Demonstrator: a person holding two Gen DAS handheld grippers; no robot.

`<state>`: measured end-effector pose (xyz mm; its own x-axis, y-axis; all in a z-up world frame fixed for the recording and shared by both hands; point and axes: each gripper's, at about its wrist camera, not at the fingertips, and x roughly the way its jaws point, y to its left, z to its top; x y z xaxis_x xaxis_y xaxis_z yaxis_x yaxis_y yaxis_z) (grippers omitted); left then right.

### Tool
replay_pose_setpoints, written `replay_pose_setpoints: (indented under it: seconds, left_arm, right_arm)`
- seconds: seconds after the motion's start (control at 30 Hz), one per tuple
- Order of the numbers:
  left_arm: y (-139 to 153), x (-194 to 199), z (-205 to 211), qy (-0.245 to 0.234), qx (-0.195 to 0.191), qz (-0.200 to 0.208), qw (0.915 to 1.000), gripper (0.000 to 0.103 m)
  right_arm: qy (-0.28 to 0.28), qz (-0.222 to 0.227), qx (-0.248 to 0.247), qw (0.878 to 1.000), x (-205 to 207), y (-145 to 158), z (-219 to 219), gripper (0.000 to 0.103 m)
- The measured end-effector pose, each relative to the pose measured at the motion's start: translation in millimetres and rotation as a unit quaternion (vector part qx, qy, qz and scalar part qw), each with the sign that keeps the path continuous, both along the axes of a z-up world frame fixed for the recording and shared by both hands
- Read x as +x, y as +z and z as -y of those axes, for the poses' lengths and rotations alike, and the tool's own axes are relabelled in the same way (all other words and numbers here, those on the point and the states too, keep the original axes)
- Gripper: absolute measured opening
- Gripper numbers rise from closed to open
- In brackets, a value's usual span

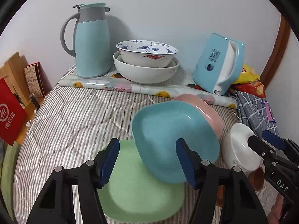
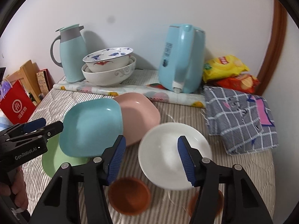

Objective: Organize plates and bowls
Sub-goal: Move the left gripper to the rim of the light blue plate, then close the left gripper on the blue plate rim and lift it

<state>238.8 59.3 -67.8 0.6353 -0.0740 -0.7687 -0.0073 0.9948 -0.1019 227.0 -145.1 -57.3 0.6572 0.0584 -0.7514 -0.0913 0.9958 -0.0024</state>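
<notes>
While both grippers hang over the striped quilted bed point(image 1: 74, 112), three square dishes overlap on it: one teal square plate point(image 1: 168, 130), one pink square plate point(image 1: 205, 110) behind it, one pale green square plate point(image 1: 134, 186) beneath. One white round bowl point(image 2: 168, 153) and two brown cups point(image 2: 129, 197) lie further right. By the wall, two nested white bowls point(image 1: 147, 63), the upper painted with blue cranes, stand between one light-blue jug point(image 1: 91, 43) and one light-blue kettle point(image 2: 181, 59). Two snack bags point(image 2: 228, 69) lie beside it. One red paper bag point(image 2: 18, 104) bears Chinese characters.

The left gripper point(image 1: 147, 158), marked "GenRobot.AI", is half spread with the teal plate's edge between its pads, whether pressed I cannot tell. The right gripper point(image 2: 151, 158), lettered "DAS", straddles the white bowl's rim likewise.
</notes>
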Motion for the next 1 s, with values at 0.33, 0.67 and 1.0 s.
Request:
replay_pose_setpoints:
  seconds: [0.33,0.67,1.0]
  left_arm:
    - [-25,39,-7,-0.011,-0.009,-0.021,0.9997,0.043]
    - [-38,67,-8,-0.018,-0.014,-0.028,0.9994,0.042]
    - [-51,74,-13,-0.016,-0.032,-0.04,0.9986,0.012]
  right_arm:
    - [0.036,-0.03,0.007,0.999,40,-22,-29,0.033]
    - [0.05,-0.058,0.012,0.997,57,-39,-40,0.033]
    - [0.063,-0.081,-0.018,0.995,66,-59,-53,0.011]
